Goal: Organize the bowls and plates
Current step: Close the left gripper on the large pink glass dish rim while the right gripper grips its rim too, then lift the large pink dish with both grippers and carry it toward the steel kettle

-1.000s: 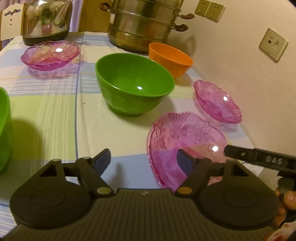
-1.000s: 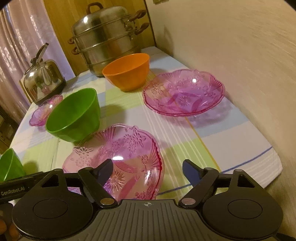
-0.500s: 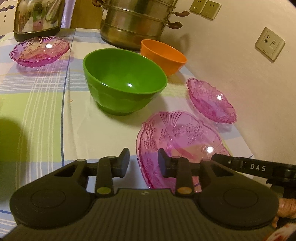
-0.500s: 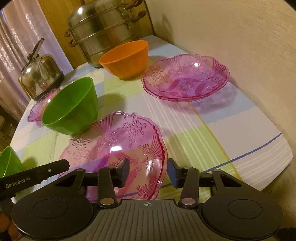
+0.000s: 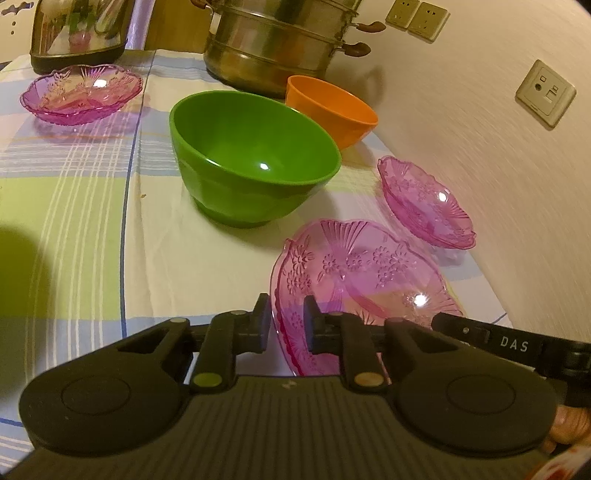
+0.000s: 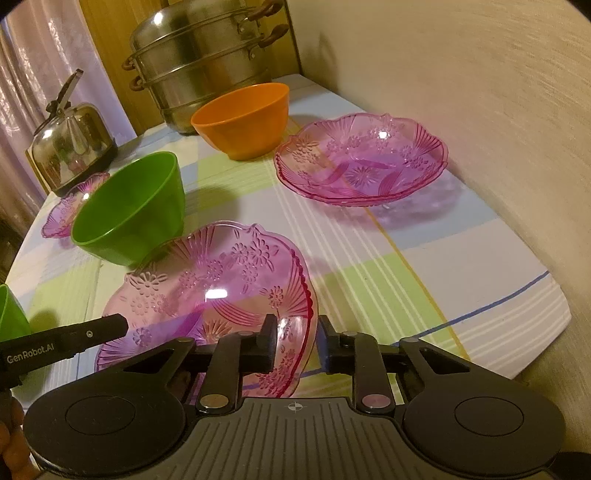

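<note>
A pink glass plate (image 5: pixel 362 273) with a flower pattern lies near the table's front edge, also seen in the right wrist view (image 6: pixel 207 280). My left gripper (image 5: pixel 286 325) has the plate's left rim between its pads; its jaws are closing and the pads press on the rim. On the opposite rim, my right gripper (image 6: pixel 297 345) is closing too, its pads against the glass. Behind the plate stand a green bowl (image 5: pixel 255 162) and an orange bowl (image 5: pixel 332 110). A second pink plate (image 6: pixel 362 158) sits by the wall, a third (image 5: pixel 81 92) far left.
A steel steamer pot (image 5: pixel 280 48) and a kettle (image 5: pixel 77 33) stand at the back of the checked tablecloth (image 5: pixel 74 206). Another green bowl (image 6: pixel 11 314) shows at the left edge. The wall (image 6: pixel 480 110) runs close along the table's right side.
Both grippers' jaws have come from wide open to tight around the near pink plate's rim, one on each side. The hands have hardly moved.
</note>
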